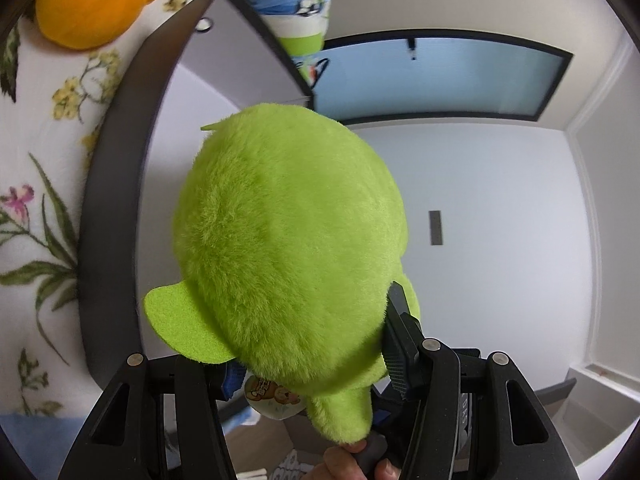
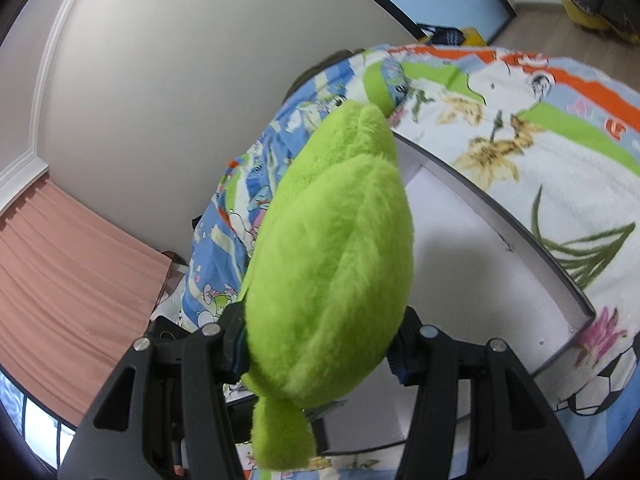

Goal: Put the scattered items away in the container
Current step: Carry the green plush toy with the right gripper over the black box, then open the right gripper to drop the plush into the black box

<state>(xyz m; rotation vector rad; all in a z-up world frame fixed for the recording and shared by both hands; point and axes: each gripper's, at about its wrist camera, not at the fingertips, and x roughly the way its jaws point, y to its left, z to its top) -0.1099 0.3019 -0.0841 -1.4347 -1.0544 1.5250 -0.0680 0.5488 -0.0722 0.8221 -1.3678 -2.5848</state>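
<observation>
Filling the centre of both wrist views, a lime-green plush toy [image 1: 288, 240] [image 2: 332, 248] is clamped between the jaws of the left gripper [image 1: 304, 364] and the right gripper [image 2: 320, 352], each closed partway on its fur. Behind it is a white container [image 1: 500, 208] [image 2: 480, 264] with a dark rim. A floral blanket [image 1: 44, 208] [image 2: 552, 152] surrounds it, with an orange plush pumpkin [image 1: 100, 0] at upper left of the left view.

Fuzzy lime-green plush toy [image 1: 288, 232], over dark-rimmed container [image 1: 116, 184].
</observation>
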